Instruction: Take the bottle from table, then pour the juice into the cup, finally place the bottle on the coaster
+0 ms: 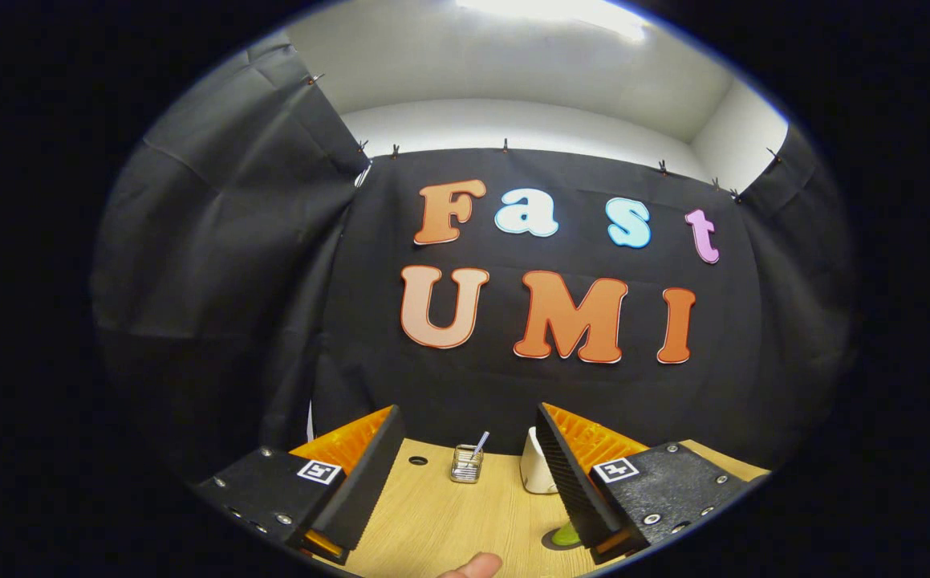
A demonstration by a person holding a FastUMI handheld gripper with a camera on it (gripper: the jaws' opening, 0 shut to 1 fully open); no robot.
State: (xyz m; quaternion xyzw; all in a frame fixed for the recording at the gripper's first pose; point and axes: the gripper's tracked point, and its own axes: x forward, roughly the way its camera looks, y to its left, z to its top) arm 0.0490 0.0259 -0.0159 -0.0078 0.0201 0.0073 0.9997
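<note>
Gripper fingers spread wide, gripping nothing, above wooden table. White cup at 1 o'clock beside right finger. Metal holder dead ahead, 12 o'clock. Green-topped item, partly hidden, at 4 o'clock. Fingertip at 6 o'clock.

The camera rides on the gripper, low over the wooden surface, and looks forward along its two spread fingers toward the booth's black cloth wall. It tilts slightly upward, taking in the wall and the white ceiling above.
</note>
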